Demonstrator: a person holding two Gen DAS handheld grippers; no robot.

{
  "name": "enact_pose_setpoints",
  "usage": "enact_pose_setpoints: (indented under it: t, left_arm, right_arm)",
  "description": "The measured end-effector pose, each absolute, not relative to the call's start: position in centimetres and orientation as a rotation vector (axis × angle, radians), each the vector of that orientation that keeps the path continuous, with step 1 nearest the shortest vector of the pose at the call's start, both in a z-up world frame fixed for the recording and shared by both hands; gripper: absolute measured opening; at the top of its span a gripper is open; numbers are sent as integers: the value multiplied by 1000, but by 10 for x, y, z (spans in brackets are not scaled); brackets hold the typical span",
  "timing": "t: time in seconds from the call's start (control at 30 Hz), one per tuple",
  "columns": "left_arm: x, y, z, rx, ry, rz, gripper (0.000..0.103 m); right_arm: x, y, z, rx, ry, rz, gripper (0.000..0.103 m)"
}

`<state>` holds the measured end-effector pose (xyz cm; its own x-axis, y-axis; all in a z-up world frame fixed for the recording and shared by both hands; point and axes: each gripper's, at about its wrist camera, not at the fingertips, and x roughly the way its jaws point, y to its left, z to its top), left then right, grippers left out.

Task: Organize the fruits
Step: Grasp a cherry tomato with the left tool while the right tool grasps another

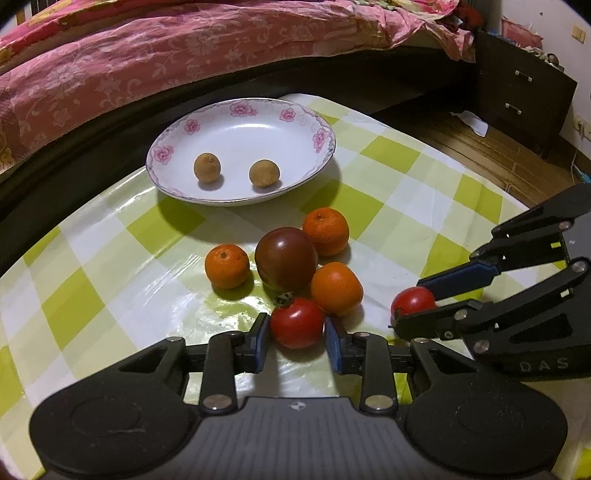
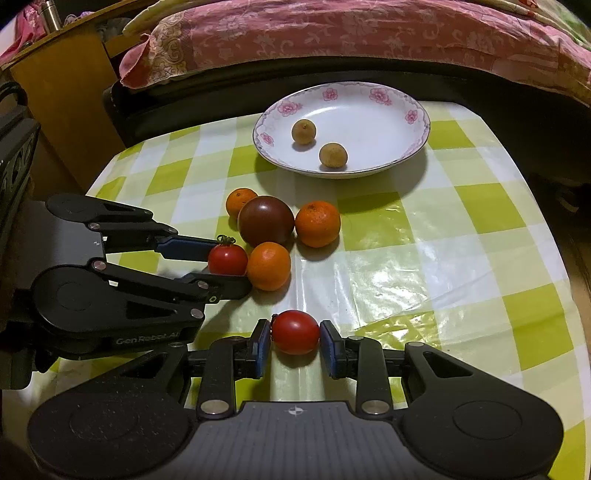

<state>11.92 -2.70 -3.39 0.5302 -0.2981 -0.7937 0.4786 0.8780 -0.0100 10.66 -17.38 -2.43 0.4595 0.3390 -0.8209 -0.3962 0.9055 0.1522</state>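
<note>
A flowered white plate [image 1: 314, 122] [image 2: 417, 110] at the table's far side holds two small brown fruits [image 1: 207, 168] [image 2: 332, 156]. Three oranges [image 1: 226, 266] [image 2: 317, 223] and a dark tomato [image 1: 286, 258] [image 2: 265, 220] lie grouped mid-table. My left gripper [image 1: 297, 338] [image 2: 225, 267] has its fingers around a red tomato [image 1: 297, 323] [image 2: 227, 259] that rests on the cloth. My right gripper [image 2: 295, 341] [image 1: 410, 308] has its pads against another red tomato [image 2: 295, 331] [image 1: 413, 301], also on the cloth.
The table wears a green-and-white checked plastic cloth [image 1: 110, 258] [image 2: 443, 240]. A bed with a pink quilt [image 1: 147, 55] [image 2: 332, 29] runs behind it. A dark nightstand [image 1: 524, 92] stands far right, a wooden cabinet [image 2: 59, 92] far left.
</note>
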Motion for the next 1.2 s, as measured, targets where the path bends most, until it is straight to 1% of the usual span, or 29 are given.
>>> enact_pose_setpoints:
  t: [0.43, 0.57, 0.9, 1.0, 1.03, 1.2]
  left_arm:
    - [90, -24, -33, 271, 921, -511, 38]
    - [87, -22, -33, 285, 911, -513, 38]
    - [86, -20, -34, 281, 898, -507, 43]
    - [87, -20, -34, 277, 894, -504, 44]
    - [88, -20, -34, 275, 892, -503, 44]
    - [92, -21, -35, 263, 894, -493, 44]
  right_arm:
    - [101, -167, -25, -147, 967, 477, 25]
    - [102, -166, -26, -150, 974, 485, 27]
    - [99, -164, -28, -156, 968, 492, 28]
    - [99, -164, -28, -157, 969, 492, 30]
    - [99, -164, -28, -157, 967, 493, 32]
    - [99, -166, -27, -154, 968, 484, 32]
